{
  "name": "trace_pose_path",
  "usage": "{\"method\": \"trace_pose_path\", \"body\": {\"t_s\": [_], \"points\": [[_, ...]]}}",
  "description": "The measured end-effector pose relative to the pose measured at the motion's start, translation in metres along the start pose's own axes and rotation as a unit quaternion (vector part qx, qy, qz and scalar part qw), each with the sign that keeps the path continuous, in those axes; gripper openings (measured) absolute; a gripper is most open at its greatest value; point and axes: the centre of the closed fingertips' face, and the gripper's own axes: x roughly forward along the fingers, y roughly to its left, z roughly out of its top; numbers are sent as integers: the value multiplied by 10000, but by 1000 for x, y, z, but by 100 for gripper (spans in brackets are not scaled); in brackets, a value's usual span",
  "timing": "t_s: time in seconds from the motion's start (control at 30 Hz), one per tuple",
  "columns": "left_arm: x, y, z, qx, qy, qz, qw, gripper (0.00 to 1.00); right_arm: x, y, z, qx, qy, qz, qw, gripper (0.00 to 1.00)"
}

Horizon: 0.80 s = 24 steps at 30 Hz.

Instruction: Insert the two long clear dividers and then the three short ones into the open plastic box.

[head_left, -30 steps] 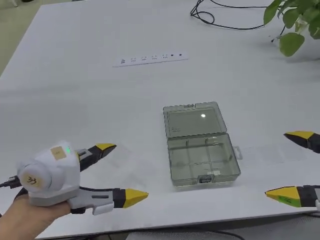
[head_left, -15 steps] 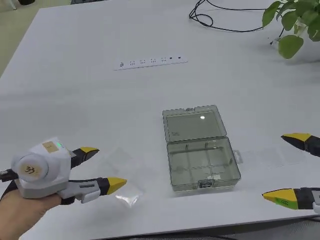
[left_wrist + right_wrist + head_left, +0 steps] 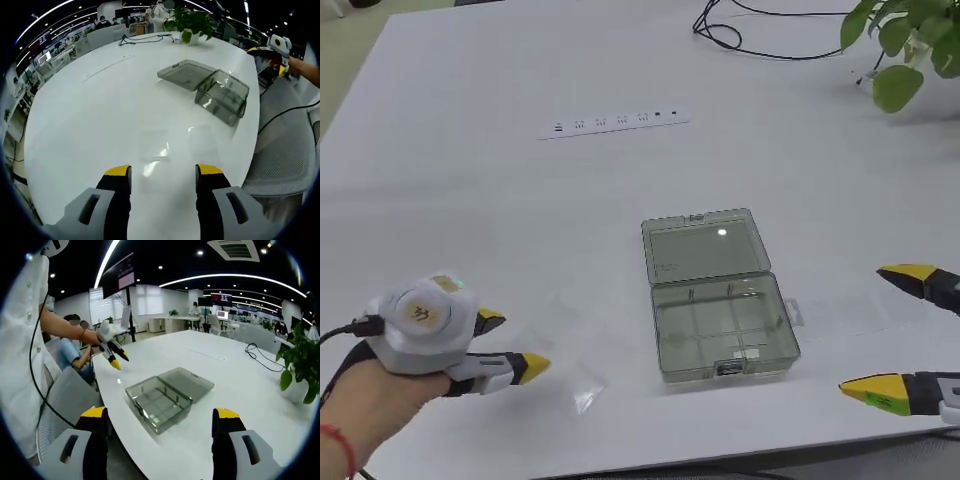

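The open smoky-clear plastic box [image 3: 722, 328] lies near the table's front edge, its lid [image 3: 705, 245] folded back flat; I also see the box [image 3: 222, 95] [image 3: 159, 404] from both grippers. Clear dividers [image 3: 572, 318] lie flat on the table left of it, just ahead of my left gripper [image 3: 510, 345], which is open and holds nothing. In the left gripper view the dividers [image 3: 155, 150] sit just past the gripper [image 3: 162, 172]. More faint clear dividers [image 3: 850, 310] lie right of the box, between the jaws of my open, empty right gripper [image 3: 888, 330] [image 3: 160, 414].
A white power strip [image 3: 613, 122] lies far back on the white table [image 3: 470, 200]. A black cable [image 3: 750, 40] and a potted plant [image 3: 905, 45] are at the back right. A mesh chair [image 3: 280, 155] stands past the table's front edge.
My left gripper has drawn back to the left, toward the near-left corner, and its jaws stand narrower. This uncovered the clear dividers on the table. The right gripper has barely moved.
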Motion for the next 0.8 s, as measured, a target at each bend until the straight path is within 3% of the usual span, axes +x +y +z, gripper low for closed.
{"method": "trace_pose_path", "body": {"t_s": [0.4,0.8], "points": [[18,7,-17,-120,585,156,9981,44,0,-1,1,19,-33,-26,10000,85],[28,6,-20,-80,839,236,9962,40,1,-2,1,42,-56,-67,10000,85]]}}
